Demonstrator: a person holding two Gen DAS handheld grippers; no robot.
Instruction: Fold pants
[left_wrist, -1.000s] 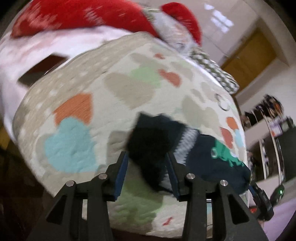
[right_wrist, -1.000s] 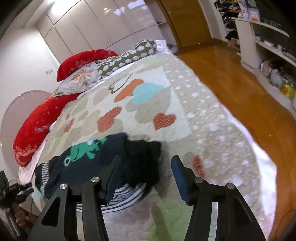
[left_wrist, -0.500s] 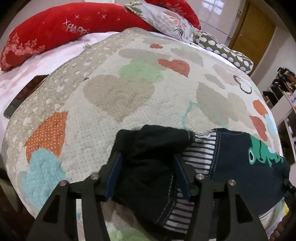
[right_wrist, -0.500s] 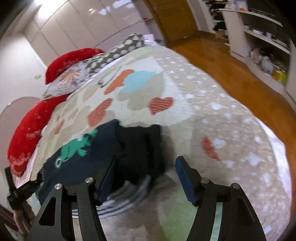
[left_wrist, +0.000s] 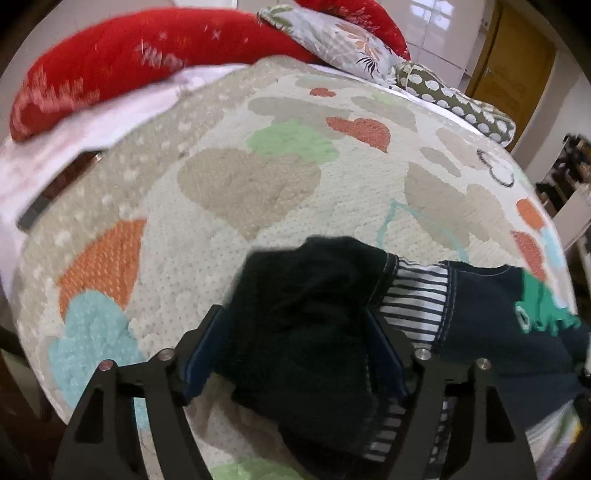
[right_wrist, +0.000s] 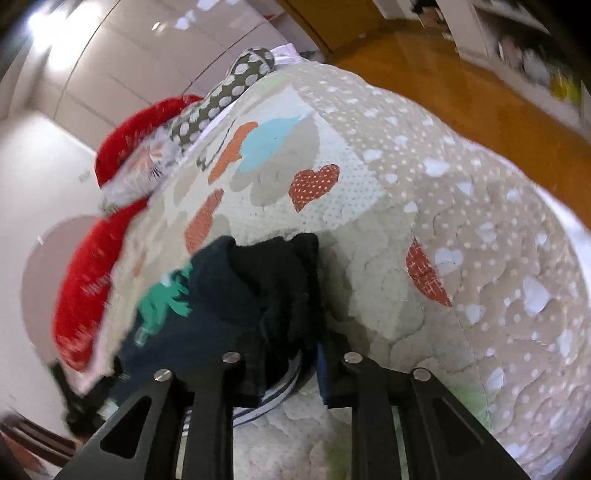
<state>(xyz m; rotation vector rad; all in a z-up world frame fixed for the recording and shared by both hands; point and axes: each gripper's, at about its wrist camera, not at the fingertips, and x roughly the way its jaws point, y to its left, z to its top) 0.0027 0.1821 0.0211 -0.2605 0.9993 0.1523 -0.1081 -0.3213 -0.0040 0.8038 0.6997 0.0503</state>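
Dark navy pants (left_wrist: 487, 325) with a green dinosaur print and striped lining lie on the heart-patterned quilt (left_wrist: 258, 184). In the left wrist view my left gripper (left_wrist: 295, 354) has its jaws wide apart with a bunched dark end of the pants (left_wrist: 306, 314) between them. In the right wrist view my right gripper (right_wrist: 280, 365) has closed its jaws on the other bunched end of the pants (right_wrist: 273, 295), with the striped lining showing below.
Red bolster pillows (left_wrist: 110, 62), a floral pillow (left_wrist: 343, 40) and a polka-dot pillow (left_wrist: 450, 99) lie at the head of the bed. The wooden floor (right_wrist: 480, 92) and shelves lie beyond the bed's edge. A dark flat object (left_wrist: 55, 184) lies on the white sheet.
The right gripper moved in over the pants and its jaws narrowed onto the fabric. The left gripper stayed wide around its end of the pants, which shifted slightly.
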